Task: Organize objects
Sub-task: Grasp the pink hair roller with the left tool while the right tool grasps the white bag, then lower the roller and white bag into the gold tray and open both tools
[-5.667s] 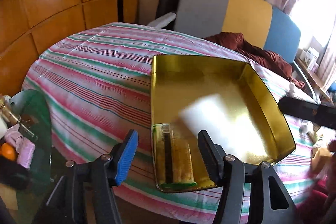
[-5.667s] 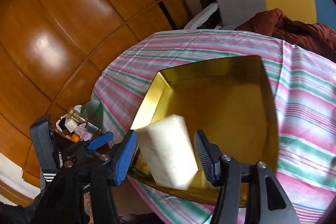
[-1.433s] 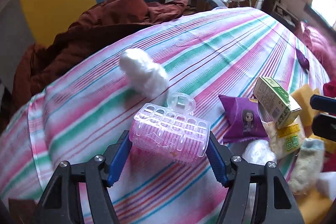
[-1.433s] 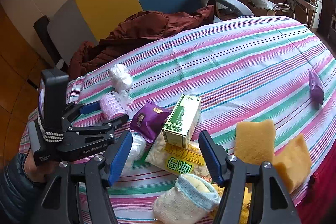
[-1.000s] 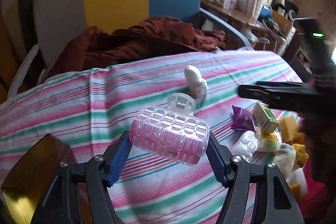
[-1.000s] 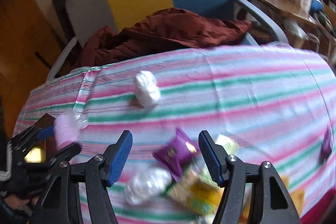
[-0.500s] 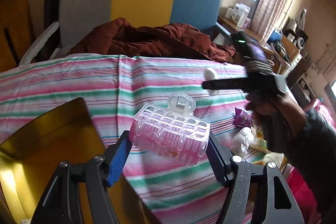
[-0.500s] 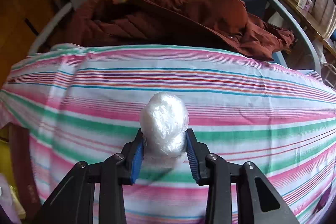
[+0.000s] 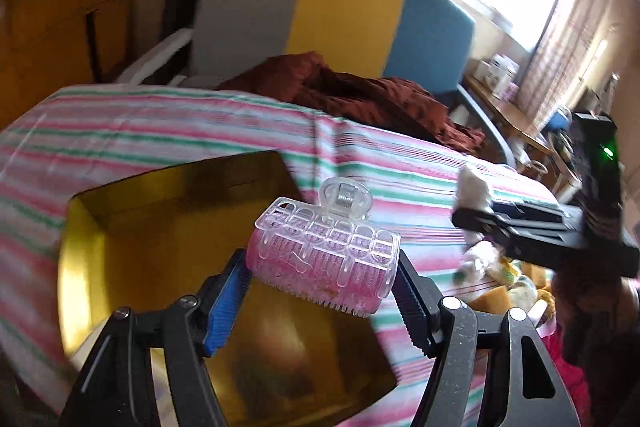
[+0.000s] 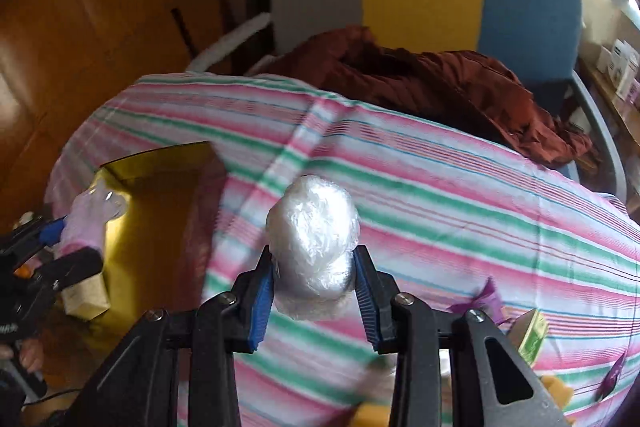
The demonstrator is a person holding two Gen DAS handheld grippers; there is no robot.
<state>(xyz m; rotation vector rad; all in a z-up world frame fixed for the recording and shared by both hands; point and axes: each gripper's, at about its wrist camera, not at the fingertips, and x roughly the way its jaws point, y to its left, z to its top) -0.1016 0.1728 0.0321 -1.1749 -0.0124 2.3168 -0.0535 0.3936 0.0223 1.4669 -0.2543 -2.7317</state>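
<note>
Gold tray [image 9: 80,227] on the striped tablecloth [image 9: 160,123], below and beyond the left gripper [image 9: 320,279]'s 2 fingers. Pink hair roller [image 9: 324,263] clamped endwise between those narrowly parted fingers, clear clip on top; likely light, stiff, bristly, unlikely to slip. Right gripper [image 10: 314,287] pinched on a crumpled plastic wad [image 10: 312,239], bulging above the pads; probably featherlight, soft, slick. Best squeezed at mid-bulk, not loose film.
</note>
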